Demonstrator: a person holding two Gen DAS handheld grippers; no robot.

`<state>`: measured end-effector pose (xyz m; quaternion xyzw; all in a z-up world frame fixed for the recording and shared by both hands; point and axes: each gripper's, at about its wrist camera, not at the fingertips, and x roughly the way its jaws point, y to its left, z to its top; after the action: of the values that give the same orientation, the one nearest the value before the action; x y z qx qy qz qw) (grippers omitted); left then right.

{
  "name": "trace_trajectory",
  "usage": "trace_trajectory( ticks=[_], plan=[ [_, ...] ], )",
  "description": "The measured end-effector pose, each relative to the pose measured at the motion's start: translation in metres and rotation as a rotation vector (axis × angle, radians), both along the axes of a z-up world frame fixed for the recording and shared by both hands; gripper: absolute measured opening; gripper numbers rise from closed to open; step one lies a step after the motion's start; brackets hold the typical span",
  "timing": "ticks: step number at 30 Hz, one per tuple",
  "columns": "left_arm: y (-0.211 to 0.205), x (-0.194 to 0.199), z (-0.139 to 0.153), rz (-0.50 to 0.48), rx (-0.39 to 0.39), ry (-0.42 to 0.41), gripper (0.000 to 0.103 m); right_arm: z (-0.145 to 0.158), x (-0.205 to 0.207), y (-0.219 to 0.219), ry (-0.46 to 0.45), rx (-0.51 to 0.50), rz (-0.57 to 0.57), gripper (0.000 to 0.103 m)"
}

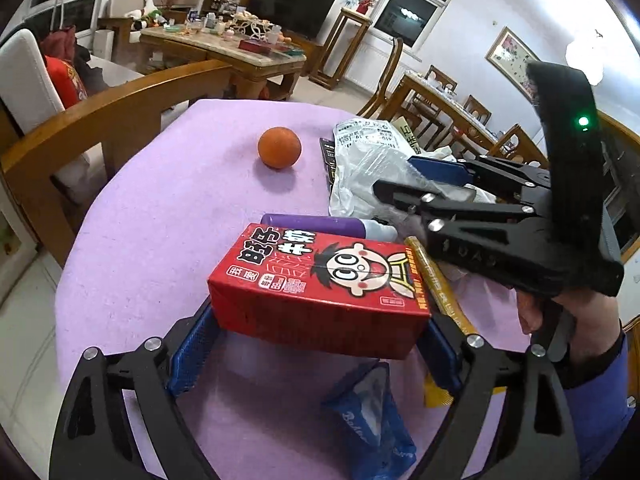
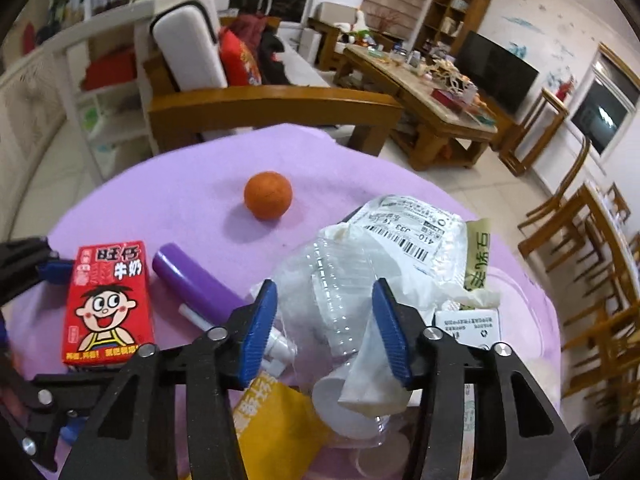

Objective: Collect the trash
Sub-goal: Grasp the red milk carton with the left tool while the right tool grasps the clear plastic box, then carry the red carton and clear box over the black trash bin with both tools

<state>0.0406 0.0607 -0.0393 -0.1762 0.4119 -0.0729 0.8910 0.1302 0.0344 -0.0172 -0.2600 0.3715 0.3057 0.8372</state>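
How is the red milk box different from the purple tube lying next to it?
The red milk box is a flat-sided block covered in print and a cartoon face; the purple tube is a plain round cylinder with a white end. The box sits between the pads of the left gripper; nothing grips the tube. The box looks wider than the slim tube. Both lie on the lilac tablecloth, beside the pile of wrappers.

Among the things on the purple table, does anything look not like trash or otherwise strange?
Yes: the orange ball sits alone on the purple cloth, apart from the crumpled plastic and wrappers. It looks whole, not like trash. The red milk carton lies on its side between the left gripper's jaws.
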Motion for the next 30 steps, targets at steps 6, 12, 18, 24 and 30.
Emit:
trace_trajectory(
  ticks=[6,12,18,24,30],
  plan=[
    [0.002,-0.002,0.003,0.001,-0.01,-0.041,0.087,0.038,-0.006,-0.045,0.054,0.267,-0.031,0.011],
    [0.003,-0.01,0.014,0.025,-0.044,-0.109,0.087,0.058,-0.017,-0.084,0.108,0.399,-0.028,0.013],
    [0.01,-0.026,0.033,0.097,-0.055,-0.184,0.088,0.027,-0.036,-0.037,0.006,0.168,0.024,0.073],
    [0.024,-0.032,0.033,0.129,-0.053,-0.188,0.088,-0.016,-0.032,0.008,-0.199,-0.116,-0.014,0.047],
    [0.032,-0.029,0.03,0.114,-0.08,-0.194,0.087,0.008,-0.026,-0.016,-0.143,0.062,-0.047,0.001]
  ],
)
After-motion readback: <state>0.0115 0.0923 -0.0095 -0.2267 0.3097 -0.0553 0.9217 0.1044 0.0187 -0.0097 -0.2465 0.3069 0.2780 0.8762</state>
